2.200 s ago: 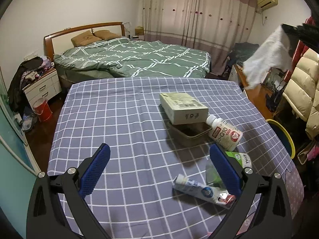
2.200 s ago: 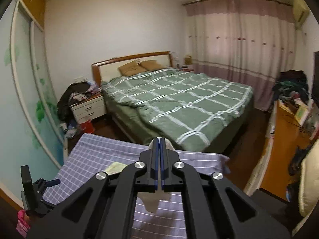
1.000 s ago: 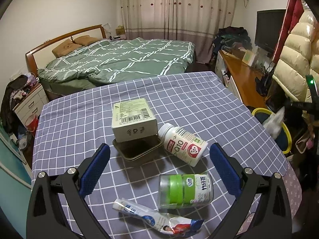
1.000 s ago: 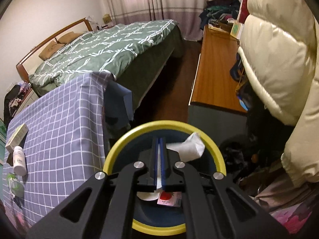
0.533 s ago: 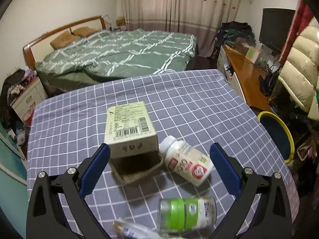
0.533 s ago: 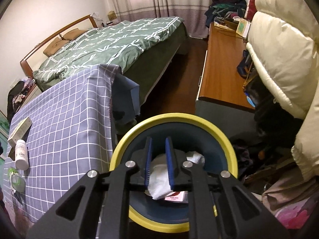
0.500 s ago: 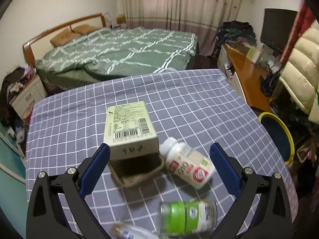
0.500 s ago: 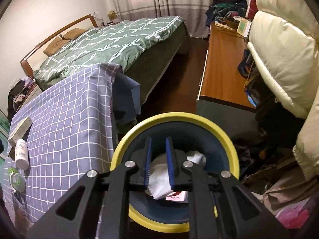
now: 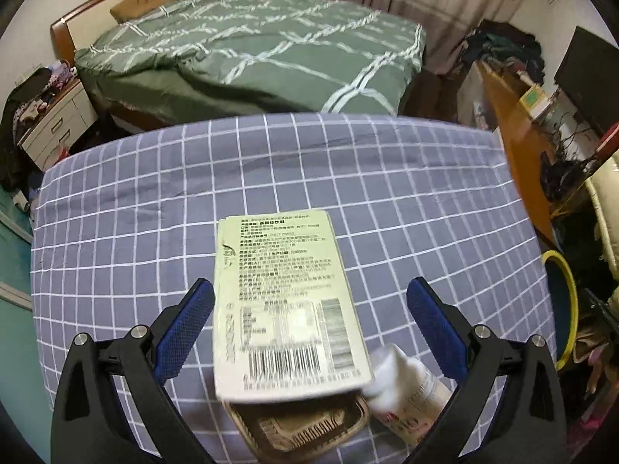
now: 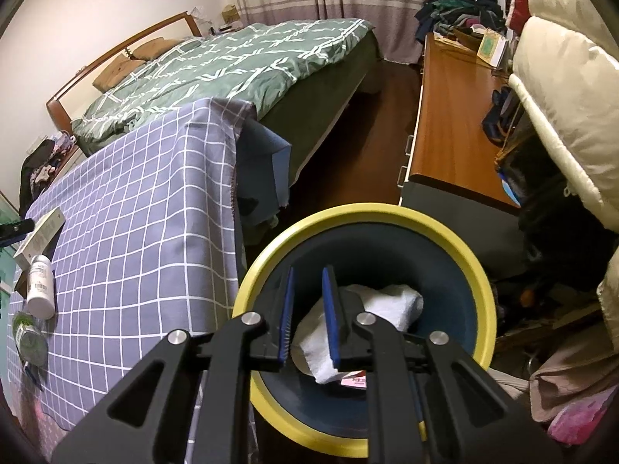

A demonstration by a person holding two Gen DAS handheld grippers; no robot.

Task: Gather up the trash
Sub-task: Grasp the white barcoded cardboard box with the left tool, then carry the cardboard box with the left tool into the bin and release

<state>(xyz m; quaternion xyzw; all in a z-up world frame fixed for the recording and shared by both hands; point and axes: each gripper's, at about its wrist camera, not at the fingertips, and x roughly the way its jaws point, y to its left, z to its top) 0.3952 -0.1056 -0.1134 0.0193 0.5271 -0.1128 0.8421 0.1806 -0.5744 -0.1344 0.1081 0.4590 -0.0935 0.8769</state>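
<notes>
My left gripper is open wide and hangs over a pale green printed box, which lies between its fingers untouched. The box rests on a brown tray, and a white bottle lies beside it. My right gripper hovers above the yellow-rimmed dark bin, its jaws a narrow gap apart with nothing between them. A white tissue lies inside the bin below. From the right wrist view the box, the bottle and a green-lidded jar show at the table's far left.
The table wears a purple checked cloth. The bin stands on the floor off its right edge. A green bed is beyond, a wooden desk and cream padded coats to the right.
My left gripper moved forward and down over the box; the jar and the tube slid out of its view. My right gripper's jaws parted and the tissue dropped into the bin.
</notes>
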